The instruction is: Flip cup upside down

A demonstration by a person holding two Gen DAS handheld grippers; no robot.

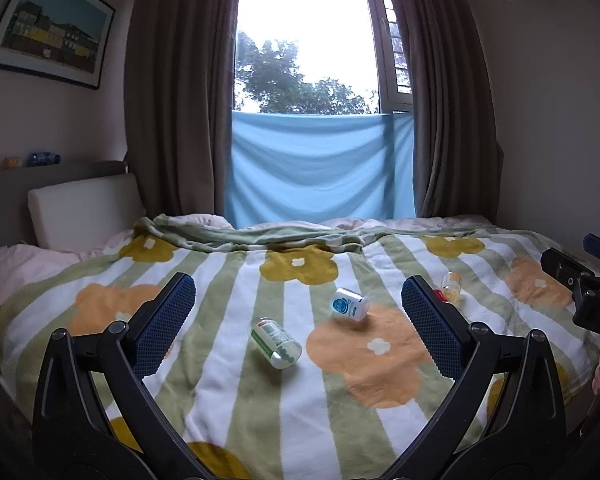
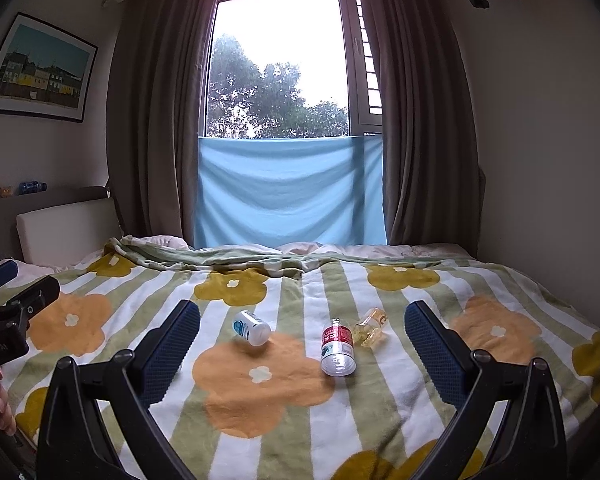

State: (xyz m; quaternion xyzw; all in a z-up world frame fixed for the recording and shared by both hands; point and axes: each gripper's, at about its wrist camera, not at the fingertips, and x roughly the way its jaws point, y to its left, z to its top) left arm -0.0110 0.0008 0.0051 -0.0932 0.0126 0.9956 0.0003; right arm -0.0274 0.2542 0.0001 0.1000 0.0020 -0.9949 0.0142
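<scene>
Several small bottle-like cups lie on their sides on the flowered blanket [image 1: 260,400]. A green-labelled one [image 1: 276,343] and a white one with a blue label [image 1: 350,304] lie ahead of my open, empty left gripper [image 1: 298,312]. The white one [image 2: 252,328] also shows in the right wrist view, with a red-labelled clear one [image 2: 337,347] and a yellowish clear one [image 2: 370,327]. These lie ahead between the fingers of my open, empty right gripper [image 2: 302,338]. The yellowish one [image 1: 452,285] is partly hidden behind my left gripper's right finger.
The bed's blanket [image 2: 260,412] fills the foreground. A white headboard cushion [image 1: 84,208] is at the left. A blue cloth [image 1: 320,168] hangs under the window between brown curtains. The other gripper shows at the right edge [image 1: 588,292] and at the left edge [image 2: 12,320].
</scene>
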